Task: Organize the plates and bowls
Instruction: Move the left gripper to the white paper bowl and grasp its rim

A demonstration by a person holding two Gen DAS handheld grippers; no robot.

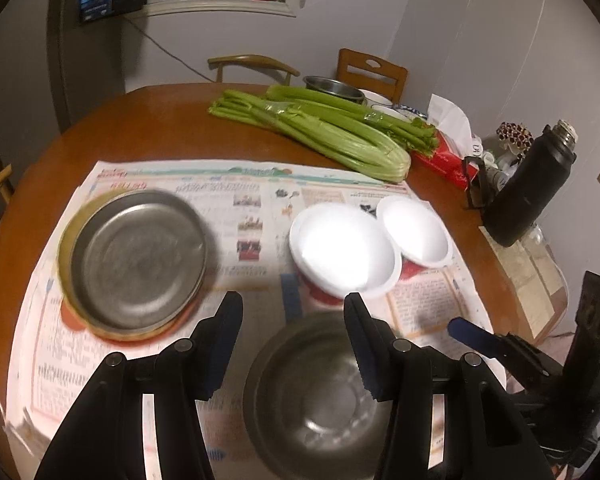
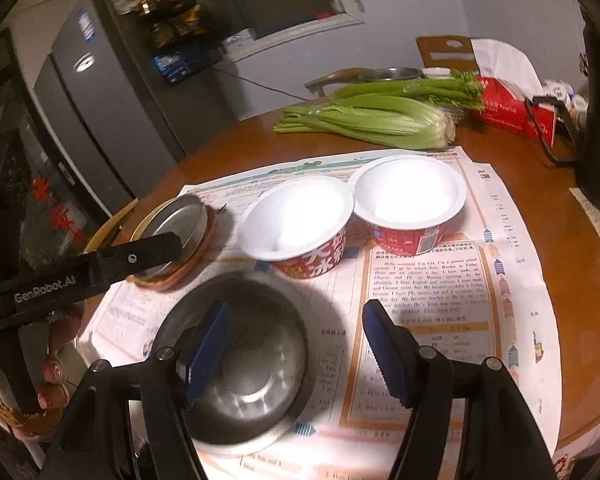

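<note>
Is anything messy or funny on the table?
Nothing is spilled or broken. One odd thing: the metal plate sits on other plates, slid a little off-centre. A big bunch of celery lies right on the table behind the dishes.

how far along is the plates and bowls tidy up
Done: the metal plate already sits stacked on another plate at the left of the newspaper. In hand: nothing; the left gripper and right gripper are both open, above the steel bowl. Left: that bowl stands apart from the two red paper bowls, which sit side by side, not nested.
</note>
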